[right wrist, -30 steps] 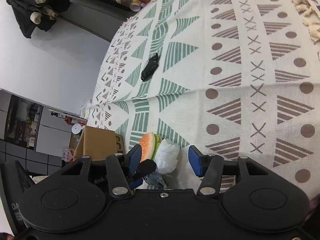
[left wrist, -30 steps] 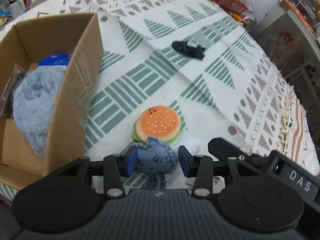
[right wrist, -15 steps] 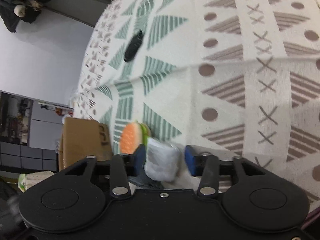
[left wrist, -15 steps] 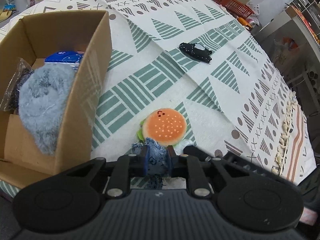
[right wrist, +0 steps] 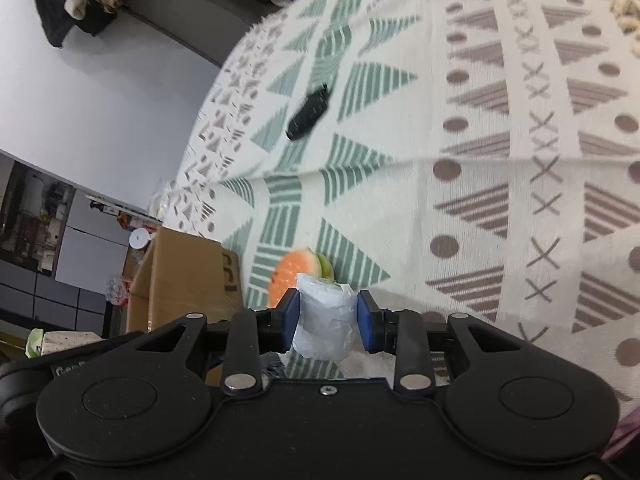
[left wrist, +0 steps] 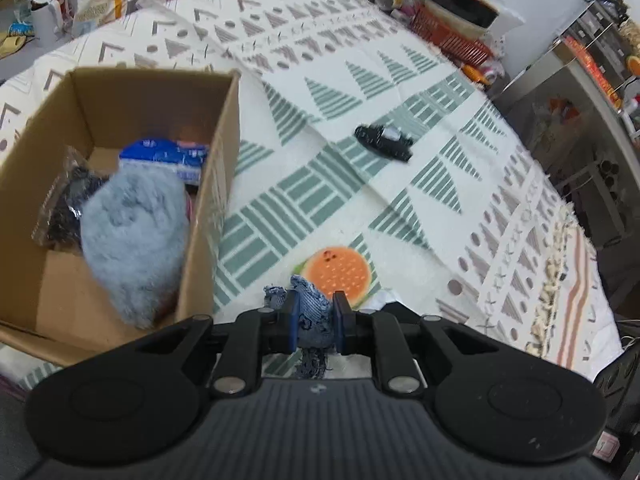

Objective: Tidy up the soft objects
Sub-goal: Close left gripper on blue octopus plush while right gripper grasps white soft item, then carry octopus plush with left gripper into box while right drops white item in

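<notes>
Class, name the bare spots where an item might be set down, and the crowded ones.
Free: the near box floor beside the grey plush; cloth between burger toy and black toy car. Crowded: the box's far end.

No text is legible here (the print on the blue packet (left wrist: 166, 156) inside the cardboard box (left wrist: 208, 184) is blurred).

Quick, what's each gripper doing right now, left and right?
Left gripper: shut on the denim plush toy.
Right gripper: shut on the white plastic-wrapped bundle.
</notes>
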Action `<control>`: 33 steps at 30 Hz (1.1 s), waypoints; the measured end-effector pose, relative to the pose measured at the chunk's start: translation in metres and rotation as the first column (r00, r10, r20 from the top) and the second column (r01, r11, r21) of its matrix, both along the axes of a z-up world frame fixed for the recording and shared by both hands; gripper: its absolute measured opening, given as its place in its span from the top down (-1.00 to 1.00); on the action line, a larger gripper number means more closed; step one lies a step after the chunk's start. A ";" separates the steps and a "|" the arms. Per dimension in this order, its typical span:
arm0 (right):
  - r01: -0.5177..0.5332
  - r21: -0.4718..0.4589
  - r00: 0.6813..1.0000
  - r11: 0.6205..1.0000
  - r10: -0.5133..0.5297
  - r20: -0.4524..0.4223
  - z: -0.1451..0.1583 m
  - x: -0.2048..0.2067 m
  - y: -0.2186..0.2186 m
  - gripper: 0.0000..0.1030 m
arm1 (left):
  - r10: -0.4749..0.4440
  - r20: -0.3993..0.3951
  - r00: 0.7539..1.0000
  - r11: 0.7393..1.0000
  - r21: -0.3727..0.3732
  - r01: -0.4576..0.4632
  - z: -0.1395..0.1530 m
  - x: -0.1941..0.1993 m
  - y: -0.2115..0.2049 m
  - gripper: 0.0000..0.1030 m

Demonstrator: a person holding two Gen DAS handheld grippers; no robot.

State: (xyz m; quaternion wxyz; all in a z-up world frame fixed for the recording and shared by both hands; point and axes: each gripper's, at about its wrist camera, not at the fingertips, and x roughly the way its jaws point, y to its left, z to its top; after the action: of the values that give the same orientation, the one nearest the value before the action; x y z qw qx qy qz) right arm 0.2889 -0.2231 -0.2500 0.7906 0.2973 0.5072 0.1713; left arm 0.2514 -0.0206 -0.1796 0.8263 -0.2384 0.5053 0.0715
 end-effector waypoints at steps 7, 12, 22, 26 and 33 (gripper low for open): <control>0.001 -0.001 0.992 1.000 0.000 0.126 0.028 -0.009 -0.002 0.41 | -0.005 0.075 0.997 1.000 0.009 0.004 0.027 -0.009 0.009 0.69; -0.014 -0.009 0.973 1.000 0.015 0.229 0.043 -0.013 0.007 0.40 | 0.000 0.116 0.993 1.000 0.014 -0.001 0.042 -0.018 0.021 0.69; -0.065 -0.012 0.931 0.998 0.065 0.358 0.063 -0.022 0.020 0.40 | 0.041 0.174 0.984 0.999 0.004 -0.043 0.061 -0.038 0.058 0.71; -0.084 -0.021 0.920 0.996 0.085 0.382 0.068 -0.027 0.026 0.40 | 0.067 0.188 0.980 0.998 -0.009 -0.066 0.067 -0.047 0.077 0.74; -0.139 -0.028 0.892 0.990 0.138 0.430 0.080 -0.038 0.045 0.40 | 0.120 0.199 0.973 0.993 -0.026 -0.117 0.068 -0.060 0.112 0.75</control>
State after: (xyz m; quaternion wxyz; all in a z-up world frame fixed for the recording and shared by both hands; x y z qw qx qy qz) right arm 0.2514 -0.1778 -0.1696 0.8683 0.2168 0.3394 0.2896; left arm 0.1909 0.0918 -0.1117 0.8656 -0.2799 0.4047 0.0927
